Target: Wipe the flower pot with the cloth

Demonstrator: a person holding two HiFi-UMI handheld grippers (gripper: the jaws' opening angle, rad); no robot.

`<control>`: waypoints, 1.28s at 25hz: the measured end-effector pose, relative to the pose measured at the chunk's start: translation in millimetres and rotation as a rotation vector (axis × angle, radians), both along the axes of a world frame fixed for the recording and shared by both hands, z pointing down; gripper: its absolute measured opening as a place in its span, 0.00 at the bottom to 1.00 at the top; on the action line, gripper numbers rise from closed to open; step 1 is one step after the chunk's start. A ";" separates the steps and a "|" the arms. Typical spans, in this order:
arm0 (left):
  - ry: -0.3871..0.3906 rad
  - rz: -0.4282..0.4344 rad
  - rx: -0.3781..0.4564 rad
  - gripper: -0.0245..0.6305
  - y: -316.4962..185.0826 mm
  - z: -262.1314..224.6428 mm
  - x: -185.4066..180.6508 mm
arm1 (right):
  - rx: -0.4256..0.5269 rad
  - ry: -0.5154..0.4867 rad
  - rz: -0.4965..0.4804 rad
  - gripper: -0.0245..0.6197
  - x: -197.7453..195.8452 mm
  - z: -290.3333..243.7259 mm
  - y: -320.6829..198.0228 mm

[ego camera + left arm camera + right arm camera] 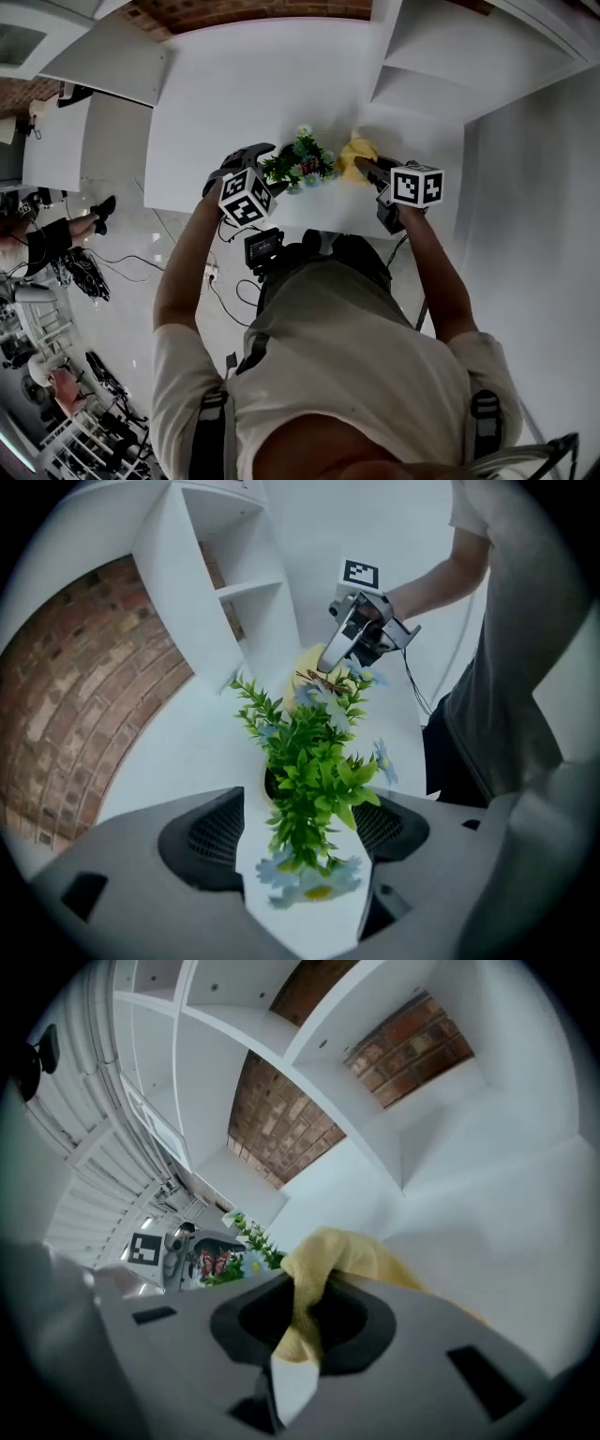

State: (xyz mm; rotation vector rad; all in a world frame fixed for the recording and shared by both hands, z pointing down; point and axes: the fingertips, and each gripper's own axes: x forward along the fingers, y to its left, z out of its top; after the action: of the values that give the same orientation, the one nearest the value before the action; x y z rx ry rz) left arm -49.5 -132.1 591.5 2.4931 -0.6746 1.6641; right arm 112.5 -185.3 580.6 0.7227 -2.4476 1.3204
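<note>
shirt [347,356]: pale, short-sleeved | straps [208,427]: dark | left hand-held gripper [305,855], right hand-held gripper [295,1321]: grey, marker cubes [246,197]

Your light is bright and even, with soft shadows on the white table [244,84]. Both gripper views bulge and go black at the rims; the nearest blossoms [309,881] in the left one are out of focus.

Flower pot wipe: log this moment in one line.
left hand-held gripper: open, plant between jaws | right hand-held gripper: shut on cloth
</note>
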 end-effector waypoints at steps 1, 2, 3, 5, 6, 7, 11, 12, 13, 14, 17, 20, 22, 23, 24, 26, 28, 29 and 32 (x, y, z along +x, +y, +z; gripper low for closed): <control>-0.011 0.019 -0.010 0.56 -1.9 1.9 3.5 | -0.004 0.005 -0.014 0.13 -3.8 1.2 -0.5; -0.025 0.039 -0.019 0.56 -2.2 4.8 6.2 | -0.008 0.011 -0.025 0.13 -7.9 2.7 0.2; -0.039 0.057 -0.026 0.56 -1.3 8.8 8.0 | -0.014 0.015 -0.032 0.13 -12.4 4.9 1.8; -0.048 0.085 -0.036 0.56 1.7 17.9 10.8 | -0.028 0.025 -0.042 0.13 -21.7 9.7 6.5; -0.039 0.092 -0.037 0.56 2.2 21.5 12.4 | -0.033 0.034 -0.046 0.13 -26.2 12.2 8.4; -0.021 0.092 -0.034 0.56 1.8 24.0 14.2 | -0.035 0.044 -0.046 0.13 -30.5 14.8 9.3; 0.088 0.064 0.021 0.56 -2.2 26.2 19.6 | -0.051 0.059 -0.005 0.13 -46.1 25.4 8.5; 0.117 0.057 0.042 0.56 -2.1 26.6 20.9 | -0.063 0.059 0.016 0.13 -47.5 28.2 10.2; 0.142 0.051 0.061 0.56 -2.5 26.7 22.3 | -0.071 0.061 0.038 0.13 -47.4 30.2 11.8; 0.162 0.045 0.079 0.56 -3.6 26.2 23.8 | -0.075 0.069 0.061 0.13 -46.3 31.2 13.2; 0.200 0.022 0.111 0.56 -4.9 24.7 26.7 | -0.078 0.104 0.108 0.13 -44.4 31.9 23.8; 0.228 -0.013 0.136 0.56 -1.0 23.2 23.0 | -0.089 0.131 0.127 0.13 -55.4 34.4 44.9; 0.239 -0.032 0.146 0.56 1.4 21.5 20.6 | -0.104 0.142 0.129 0.13 -64.7 35.9 57.7; 0.243 -0.038 0.145 0.55 2.6 21.1 20.6 | -0.110 0.148 0.126 0.13 -67.7 36.6 62.8; 0.247 -0.040 0.139 0.55 3.6 20.8 20.8 | -0.114 0.152 0.124 0.13 -69.2 37.5 66.5; 0.265 -0.035 0.121 0.55 5.6 16.8 20.7 | -0.125 0.140 0.133 0.13 -67.8 38.7 69.1; 0.310 -0.033 0.108 0.55 5.3 4.5 18.0 | -0.130 0.114 0.160 0.13 -62.6 35.5 65.3; 0.330 -0.035 0.103 0.55 3.3 -1.9 15.7 | -0.128 0.103 0.172 0.13 -59.3 32.9 62.1; 0.334 -0.011 0.064 0.57 -1.3 -1.4 11.4 | -0.116 0.088 0.197 0.13 -48.7 27.1 54.2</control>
State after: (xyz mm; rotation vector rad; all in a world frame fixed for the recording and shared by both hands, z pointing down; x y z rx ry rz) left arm -38.2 -133.5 590.1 2.7112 -0.7078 1.1938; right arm 63.8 -131.1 607.7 0.9899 -2.2579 1.4542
